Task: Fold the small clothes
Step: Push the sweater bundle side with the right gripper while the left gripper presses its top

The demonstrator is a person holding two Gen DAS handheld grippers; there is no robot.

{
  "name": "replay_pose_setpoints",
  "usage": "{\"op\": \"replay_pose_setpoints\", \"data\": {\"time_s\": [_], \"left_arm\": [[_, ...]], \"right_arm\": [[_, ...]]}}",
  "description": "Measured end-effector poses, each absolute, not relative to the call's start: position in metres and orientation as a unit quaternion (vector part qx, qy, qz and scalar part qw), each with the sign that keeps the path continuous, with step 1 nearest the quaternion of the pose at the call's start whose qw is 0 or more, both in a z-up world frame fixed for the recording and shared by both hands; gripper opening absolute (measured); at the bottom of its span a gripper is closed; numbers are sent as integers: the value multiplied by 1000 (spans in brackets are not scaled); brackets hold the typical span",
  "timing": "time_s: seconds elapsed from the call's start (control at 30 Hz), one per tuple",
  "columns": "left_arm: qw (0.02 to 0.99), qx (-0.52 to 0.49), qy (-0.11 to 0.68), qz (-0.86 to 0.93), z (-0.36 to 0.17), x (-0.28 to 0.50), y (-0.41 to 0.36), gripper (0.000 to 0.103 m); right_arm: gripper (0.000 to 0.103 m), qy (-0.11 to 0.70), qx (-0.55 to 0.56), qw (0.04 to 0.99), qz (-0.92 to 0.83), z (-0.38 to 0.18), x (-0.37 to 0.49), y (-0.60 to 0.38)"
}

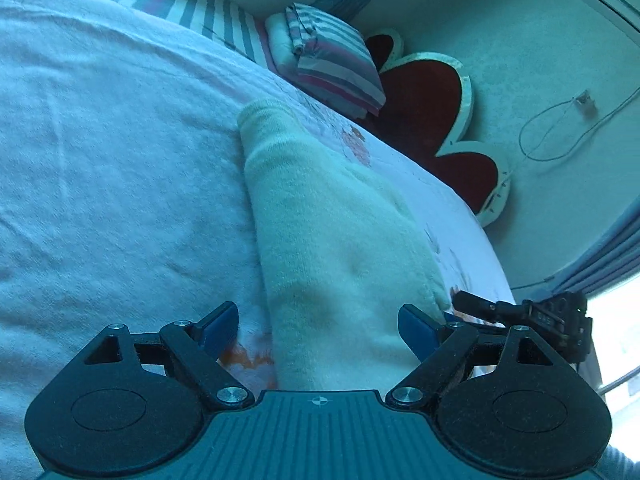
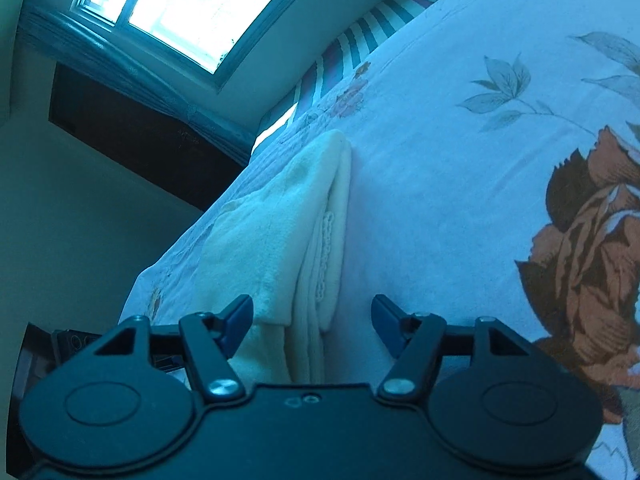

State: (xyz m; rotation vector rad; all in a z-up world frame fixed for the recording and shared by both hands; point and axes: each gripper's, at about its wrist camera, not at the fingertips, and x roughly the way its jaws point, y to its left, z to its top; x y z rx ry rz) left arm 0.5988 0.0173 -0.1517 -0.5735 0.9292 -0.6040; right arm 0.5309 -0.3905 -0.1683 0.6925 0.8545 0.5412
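Observation:
A cream, fleecy small garment lies folded into a long strip on the floral bedsheet, close to the bed's edge. In the left wrist view it runs away from me, and its near end lies between the fingers of my left gripper, which stands wide open just above it. From the opposite end, the right wrist view shows the garment with stacked layers and a lace-like trim along one edge. My right gripper is open too, its jaws straddling that end without pinching the cloth.
A folded striped blanket sits on the far corner of the bed. A red flower-shaped rug and a thin cable lie on the floor beyond. A black device shows at the bed's right edge. A window is behind.

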Motion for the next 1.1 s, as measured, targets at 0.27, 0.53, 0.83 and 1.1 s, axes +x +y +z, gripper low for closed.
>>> {"op": "replay_pose_setpoints", "data": {"time_s": [0.27, 0.53, 0.83, 1.1], "left_arm": [[776, -320, 441, -317, -170, 617, 19, 86], [793, -280, 434, -323, -162, 627, -2, 86], [816, -198, 426, -336, -146, 643, -30, 86], [823, -182, 422, -334, -143, 646, -32, 85]], "right_arm": [[67, 416, 322, 800, 287, -171, 540, -374], [67, 409, 311, 802, 306, -172, 544, -371], [62, 393, 307, 802, 329, -176, 549, -370], [58, 389, 292, 803, 345, -177, 563, -354]]}}
